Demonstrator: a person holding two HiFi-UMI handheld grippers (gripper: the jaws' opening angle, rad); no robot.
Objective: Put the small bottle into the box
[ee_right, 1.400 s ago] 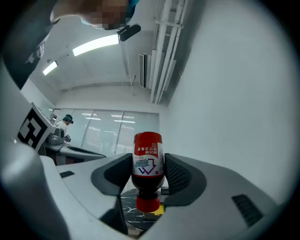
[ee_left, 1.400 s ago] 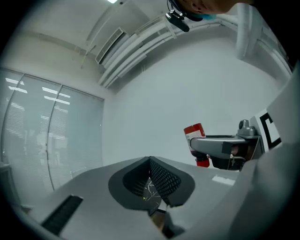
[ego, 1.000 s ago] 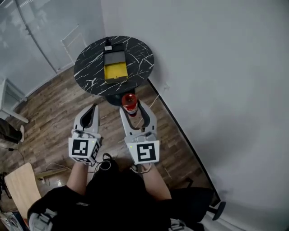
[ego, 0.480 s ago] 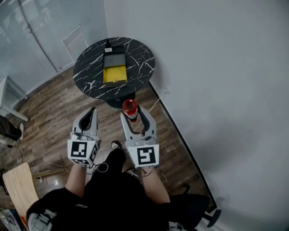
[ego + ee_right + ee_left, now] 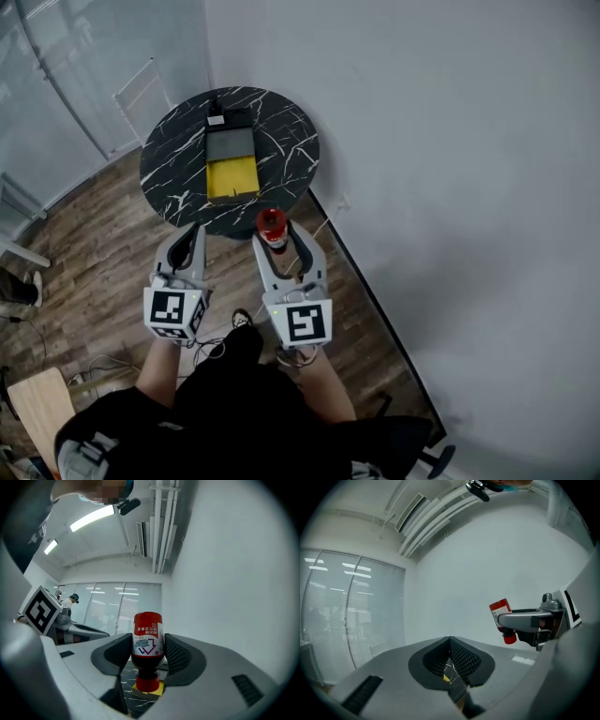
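Observation:
A small bottle (image 5: pixel 272 226) with a red label, dark body and red cap sits between the jaws of my right gripper (image 5: pixel 274 231), which is shut on it. In the right gripper view the bottle (image 5: pixel 148 644) stands cap-down between the pads. It hangs over the floor just short of the near rim of the round black marble table (image 5: pixel 169 159). On the table lies the box (image 5: pixel 232 176), its yellow inside showing and its grey lid (image 5: pixel 231 144) folded back. My left gripper (image 5: pixel 190 234) is shut and empty, level with the right one. The left gripper view shows the bottle (image 5: pixel 501 616) at right.
A white wall runs along the right, close to the table. Wood flooring with cables (image 5: pixel 220 339) lies below me. Glass partitions stand at left. A small black object (image 5: pixel 215 119) sits at the far end of the box. A wooden board (image 5: pixel 37 405) shows at lower left.
Both grippers and the held bottle have come closer to the table's near edge. The bottle stays gripped, and the left gripper stays shut.

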